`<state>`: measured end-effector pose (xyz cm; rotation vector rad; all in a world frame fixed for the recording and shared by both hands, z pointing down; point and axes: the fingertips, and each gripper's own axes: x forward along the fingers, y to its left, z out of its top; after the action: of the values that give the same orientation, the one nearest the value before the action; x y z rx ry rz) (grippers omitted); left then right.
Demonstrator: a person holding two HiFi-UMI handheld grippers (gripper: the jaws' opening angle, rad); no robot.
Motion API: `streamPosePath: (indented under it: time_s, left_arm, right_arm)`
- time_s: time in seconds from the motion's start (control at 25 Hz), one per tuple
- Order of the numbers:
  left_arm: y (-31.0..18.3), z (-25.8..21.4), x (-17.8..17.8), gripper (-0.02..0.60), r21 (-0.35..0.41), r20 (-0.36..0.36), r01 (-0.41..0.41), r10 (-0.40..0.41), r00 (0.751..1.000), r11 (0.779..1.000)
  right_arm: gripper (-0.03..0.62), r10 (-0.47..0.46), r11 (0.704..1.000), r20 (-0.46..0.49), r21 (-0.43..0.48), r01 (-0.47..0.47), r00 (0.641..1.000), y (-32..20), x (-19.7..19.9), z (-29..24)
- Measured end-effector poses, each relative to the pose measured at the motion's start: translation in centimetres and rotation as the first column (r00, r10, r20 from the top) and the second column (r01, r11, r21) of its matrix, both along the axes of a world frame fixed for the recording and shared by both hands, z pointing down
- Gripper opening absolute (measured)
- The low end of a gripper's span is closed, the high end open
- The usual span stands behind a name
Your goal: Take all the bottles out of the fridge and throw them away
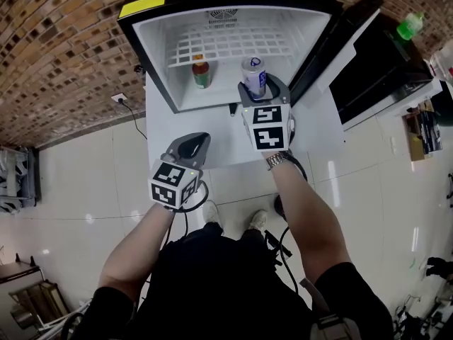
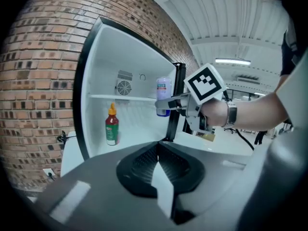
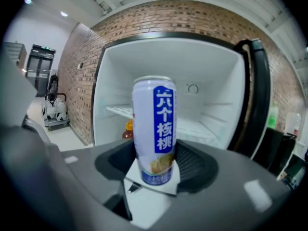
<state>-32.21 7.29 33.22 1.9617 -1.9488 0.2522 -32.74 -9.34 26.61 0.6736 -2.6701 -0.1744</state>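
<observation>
Nearest, left gripper [image 2: 158, 163], jaws shut tight against each other with nothing between them, over the near left part of a white bench [image 1: 219, 144].

Just beyond and to the right, right gripper [image 3: 155, 171], jaws standing wide and pressed on the lower sides of a tall can [image 3: 155, 124], held upright and clear of the bench. Can white with a silver top rim and a blue band down the front. White Chinese characters on the band, reading 六个核桃 from top to bottom. Near the base a pale picture and a blue strip, print there too small to read.

Can held at the right side of the open front of a small fridge [image 1: 159, 55], black outside, white inside, door [image 1: 340, 55] swung open to the right. Yellow sticker [image 1: 141, 6] on the fridge's top edge, no print legible.

Farther in, on the fridge floor towards the left, one bottle [image 2: 111, 125] standing upright: dark red body, orange cap, green label with lettering too small to read. Above it a white wire shelf [image 1: 226, 44], and on the back wall a small round fan grille [image 2: 124, 87].

Behind everything, a brick wall [image 1: 64, 48]. At the far right, outside the fridge, a green bottle [image 1: 409, 25] on a dark surface.
</observation>
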Motion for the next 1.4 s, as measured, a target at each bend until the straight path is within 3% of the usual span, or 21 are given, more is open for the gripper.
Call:
streamPosePath:
  time_s: [0.16, 0.32, 0.72, 0.88, 1.08, 1.4]
  left_arm:
    - [-2.9, 1.1, 4.6, 0.003, -0.015, -0.010, -0.100, 0.100, 0.995, 0.995]
    - [-5.9, 2.7, 10.5, 0.003, -0.040, -0.028, -0.217, 0.216, 0.976, 0.975]
    - [-10.8, 9.3, 26.7, 0.003, -0.142, -0.109, -0.484, 0.472, 0.875, 0.864]
    - [-10.9, 13.0, 33.0, 0.004, -0.198, -0.158, -0.567, 0.545, 0.823, 0.799]
    - [-11.4, 17.5, 38.9, 0.003, -0.251, -0.204, -0.627, 0.593, 0.779, 0.737]
    - [-12.0, 24.8, 44.9, 0.003, -0.340, -0.274, -0.682, 0.626, 0.730, 0.647]
  right_arm:
    - [0.258, 0.055, 0.998, -0.016, -0.034, -0.055, 0.998, -0.5, 6.2, 2.3]
    - [0.258, 0.134, 0.987, -0.052, -0.083, -0.138, 0.990, -1.6, 13.5, 5.6]
    - [0.259, 0.322, 0.898, -0.221, -0.236, -0.371, 0.921, -1.6, 33.4, 17.9]
    - [0.259, 0.361, 0.831, -0.319, -0.316, -0.458, 0.876, 0.3, 41.3, 24.3]
    - [0.259, 0.386, 0.733, -0.414, -0.405, -0.546, 0.825, 1.8, 48.8, 32.1]
    - [0.259, 0.376, 0.562, -0.519, -0.531, -0.634, 0.768, 3.8, 54.8, 43.8]
